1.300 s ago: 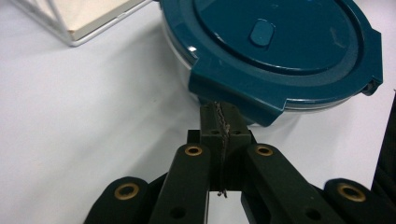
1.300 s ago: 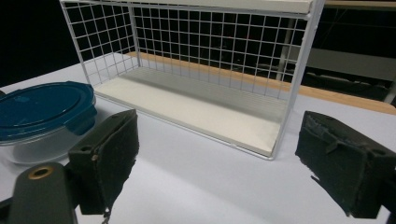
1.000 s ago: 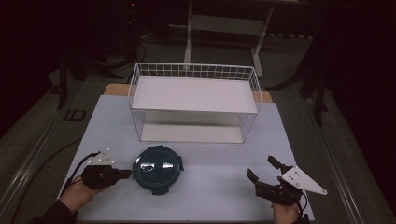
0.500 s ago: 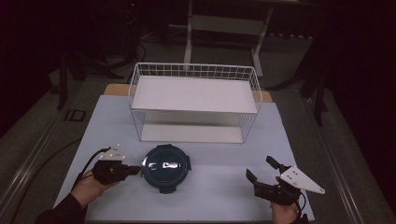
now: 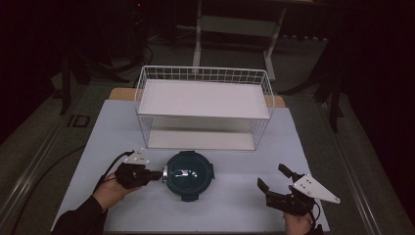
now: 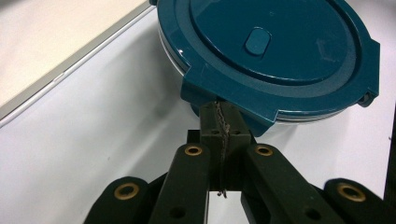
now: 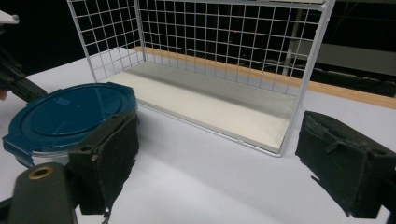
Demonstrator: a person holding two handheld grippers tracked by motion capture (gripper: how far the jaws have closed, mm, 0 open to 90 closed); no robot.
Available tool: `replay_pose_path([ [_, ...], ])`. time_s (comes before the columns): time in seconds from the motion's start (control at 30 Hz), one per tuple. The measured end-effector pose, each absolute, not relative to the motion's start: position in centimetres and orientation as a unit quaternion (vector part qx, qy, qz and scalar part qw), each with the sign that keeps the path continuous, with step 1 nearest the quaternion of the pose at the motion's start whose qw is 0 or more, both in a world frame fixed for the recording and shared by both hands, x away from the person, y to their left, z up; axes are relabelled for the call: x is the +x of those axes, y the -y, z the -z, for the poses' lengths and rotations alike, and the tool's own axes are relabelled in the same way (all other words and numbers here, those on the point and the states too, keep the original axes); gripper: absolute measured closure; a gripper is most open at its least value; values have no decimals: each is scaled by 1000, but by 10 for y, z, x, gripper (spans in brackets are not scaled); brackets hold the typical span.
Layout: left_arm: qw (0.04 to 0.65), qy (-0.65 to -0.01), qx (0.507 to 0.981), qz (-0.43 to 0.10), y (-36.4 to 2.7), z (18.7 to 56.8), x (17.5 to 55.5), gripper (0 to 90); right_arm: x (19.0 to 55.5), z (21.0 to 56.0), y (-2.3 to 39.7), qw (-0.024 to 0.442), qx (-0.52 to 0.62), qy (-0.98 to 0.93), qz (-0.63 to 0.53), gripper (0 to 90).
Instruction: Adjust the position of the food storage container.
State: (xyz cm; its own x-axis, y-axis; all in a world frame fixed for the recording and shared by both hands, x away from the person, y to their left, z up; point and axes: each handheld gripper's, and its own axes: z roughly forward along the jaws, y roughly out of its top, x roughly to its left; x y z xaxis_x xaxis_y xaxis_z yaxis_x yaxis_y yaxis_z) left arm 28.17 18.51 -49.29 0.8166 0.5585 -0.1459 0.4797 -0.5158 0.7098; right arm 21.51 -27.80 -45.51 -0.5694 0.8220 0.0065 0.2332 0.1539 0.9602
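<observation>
Teal lidded container (image 5: 188,174) on the table (image 5: 235,196): our left gripper (image 5: 155,175) pinched together at its lid tab, right gripper (image 5: 274,183) wide, holding nothing.

The right tool (image 7: 212,163) has its jaws wide apart over the white table (image 7: 210,186). Behind the left jaw sits a round container with a blue lid (image 7: 70,116). Farther back stands a white wire basket (image 7: 210,60).

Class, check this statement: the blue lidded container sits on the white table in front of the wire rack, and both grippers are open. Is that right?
Not quite. The container does sit on the table in front of the wire rack, but only the right gripper is open. The left gripper is shut, as the left gripper view shows.
</observation>
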Motion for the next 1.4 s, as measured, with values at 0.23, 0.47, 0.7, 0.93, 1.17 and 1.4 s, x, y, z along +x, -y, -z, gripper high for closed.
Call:
replay_pose_path([
  [0.23,391,-291,872,-47,-171,492,287,898,215,456,277,275,372,-709,-533,127],
  [0.47,387,-288,874,-53,-157,492,292,898,215,456,277,274,370,-711,-532,127],
  [0.7,389,-285,875,-51,-145,492,295,898,216,457,275,273,369,-714,-529,127],
  [0.93,390,-277,877,-46,-133,492,296,898,215,457,274,271,369,-714,-529,127],
  [1.17,386,-279,878,-50,-127,491,298,898,215,457,274,270,368,-715,-530,127],
  [1.4,386,-277,878,-55,-127,493,297,896,215,457,274,270,367,-716,-529,127],
])
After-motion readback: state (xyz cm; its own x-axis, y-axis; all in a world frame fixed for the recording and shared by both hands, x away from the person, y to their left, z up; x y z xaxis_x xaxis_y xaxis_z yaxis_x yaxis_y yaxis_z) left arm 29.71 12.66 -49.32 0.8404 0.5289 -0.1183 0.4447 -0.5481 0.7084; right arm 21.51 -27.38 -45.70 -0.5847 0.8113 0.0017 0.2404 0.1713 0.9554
